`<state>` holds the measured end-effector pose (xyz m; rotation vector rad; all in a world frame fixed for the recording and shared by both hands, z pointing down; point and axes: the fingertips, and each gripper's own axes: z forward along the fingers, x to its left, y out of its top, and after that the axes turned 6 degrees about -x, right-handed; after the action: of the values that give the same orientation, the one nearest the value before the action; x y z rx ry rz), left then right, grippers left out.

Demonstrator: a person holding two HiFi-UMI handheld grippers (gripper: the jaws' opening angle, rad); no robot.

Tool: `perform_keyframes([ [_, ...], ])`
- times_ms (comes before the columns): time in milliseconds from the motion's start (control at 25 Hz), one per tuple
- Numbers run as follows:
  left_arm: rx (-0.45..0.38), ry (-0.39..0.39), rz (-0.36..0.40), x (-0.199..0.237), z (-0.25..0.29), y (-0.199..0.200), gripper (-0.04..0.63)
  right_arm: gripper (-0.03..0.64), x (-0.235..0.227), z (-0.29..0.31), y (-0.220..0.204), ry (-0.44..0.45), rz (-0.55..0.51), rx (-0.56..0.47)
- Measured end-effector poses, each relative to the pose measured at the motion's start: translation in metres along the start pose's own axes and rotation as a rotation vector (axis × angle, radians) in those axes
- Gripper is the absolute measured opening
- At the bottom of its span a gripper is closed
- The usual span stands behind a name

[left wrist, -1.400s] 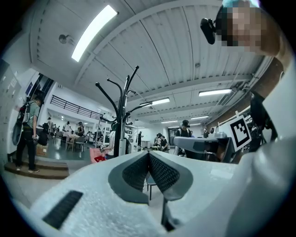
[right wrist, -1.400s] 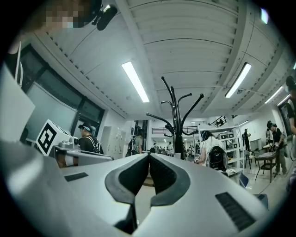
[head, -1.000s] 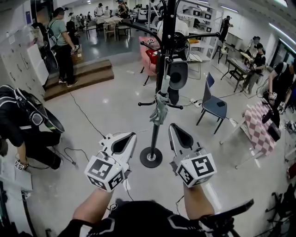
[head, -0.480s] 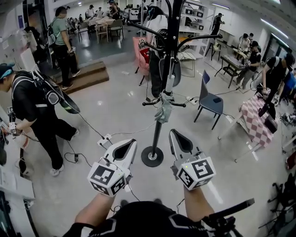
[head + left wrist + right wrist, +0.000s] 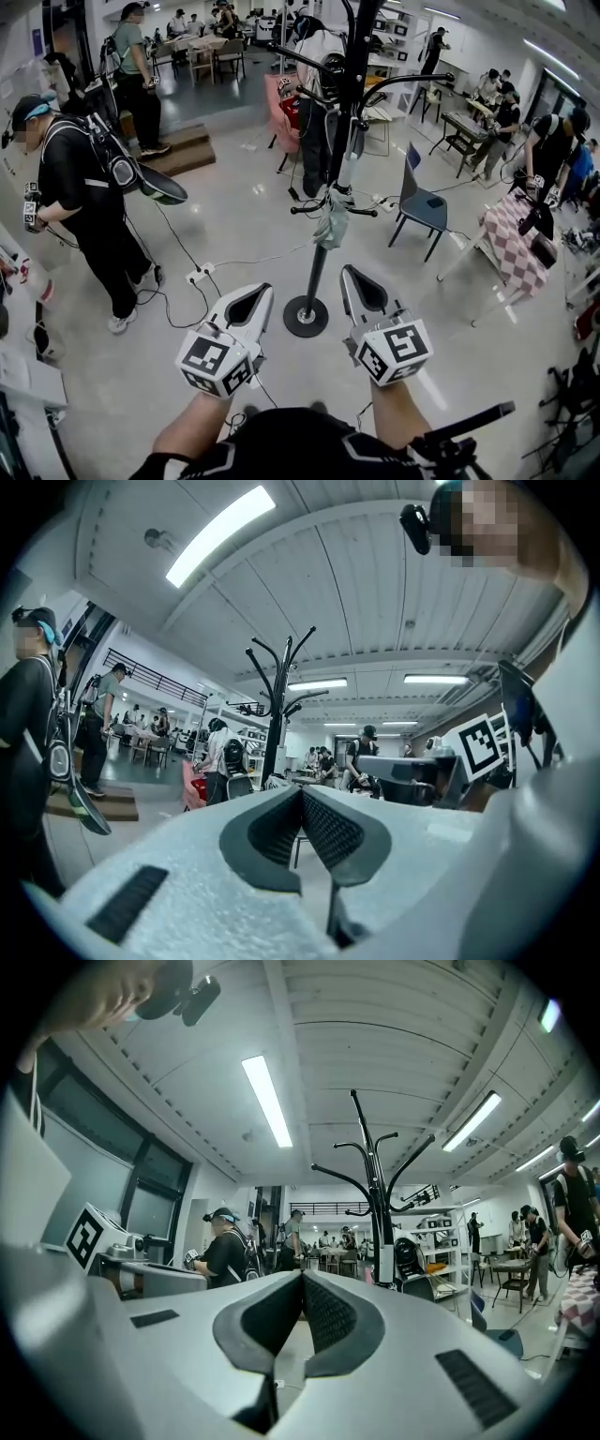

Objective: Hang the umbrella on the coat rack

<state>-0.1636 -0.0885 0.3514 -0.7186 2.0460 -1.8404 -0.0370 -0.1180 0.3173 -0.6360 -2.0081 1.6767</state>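
Two hand-held grippers hover side by side short of the coat rack (image 5: 354, 84), on the near side of its round base. The left gripper (image 5: 258, 292) has its fingers (image 5: 323, 827) pressed together on nothing, and the right gripper (image 5: 354, 281) is likewise closed and empty.

The umbrella (image 5: 331, 223), folded into a pale bundle, already hangs against the rack's pole at the lower cross arm, clear of the floor. It looks light. Its loose fabric would likely give and slide under a pinch, so the stiff shaft above the bundle appears the surer place to take hold.

Beyond the rack and to its right stands a blue chair (image 5: 422, 206). To its left, a person in black (image 5: 89, 202) stands among floor cables.
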Motion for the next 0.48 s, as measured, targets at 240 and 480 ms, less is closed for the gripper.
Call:
perform_keyframes([
  [240, 0.002, -0.014, -0.010, 0.0018, 0.0045, -0.0052, 0.011, 0.009, -0.0023, 0.0030, -0.0060, -0.009, 0.002, 0.013],
  [480, -0.007, -0.015, -0.015, 0.0032, 0.0052, -0.0064, 0.011, 0.009, -0.0019, 0.0045, -0.0087, -0.009, 0.001, 0.013],
])
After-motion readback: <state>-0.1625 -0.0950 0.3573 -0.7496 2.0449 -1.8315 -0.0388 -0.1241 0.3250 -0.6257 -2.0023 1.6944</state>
